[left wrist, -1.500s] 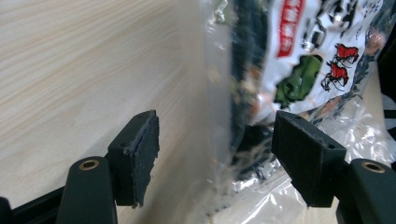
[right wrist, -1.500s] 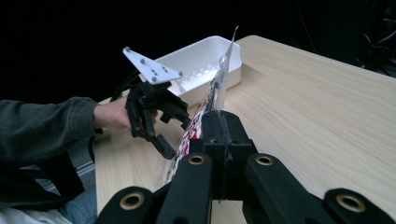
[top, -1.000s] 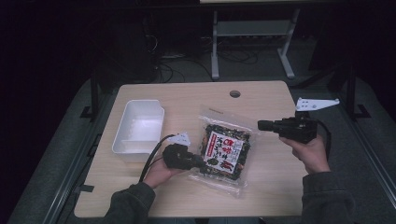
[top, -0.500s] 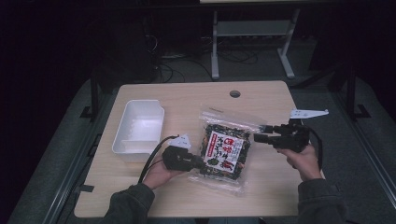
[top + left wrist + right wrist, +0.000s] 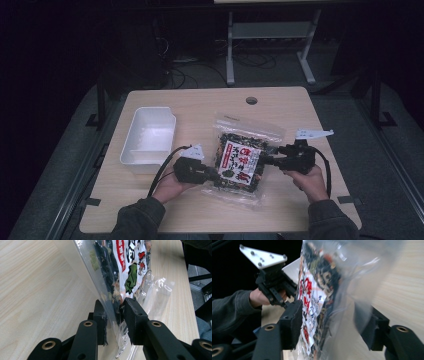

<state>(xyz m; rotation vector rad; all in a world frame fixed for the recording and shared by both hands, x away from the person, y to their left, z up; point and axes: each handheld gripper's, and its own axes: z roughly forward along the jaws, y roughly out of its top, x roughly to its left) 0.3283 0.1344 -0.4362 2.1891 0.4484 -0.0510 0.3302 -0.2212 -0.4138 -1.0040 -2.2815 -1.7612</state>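
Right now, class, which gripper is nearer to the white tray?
Left. The left gripper sits just right of the white tray; the right gripper is farther right, across the snack bag.

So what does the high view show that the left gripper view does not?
High view alone: the white tray left of the snack bag, the cable hole, and the right gripper with its jaws around the bag's right edge.
Left gripper view alone: the left gripper from close up, shut on the bag's clear edge.
Both: the bag's red-and-white label and the wooden table.
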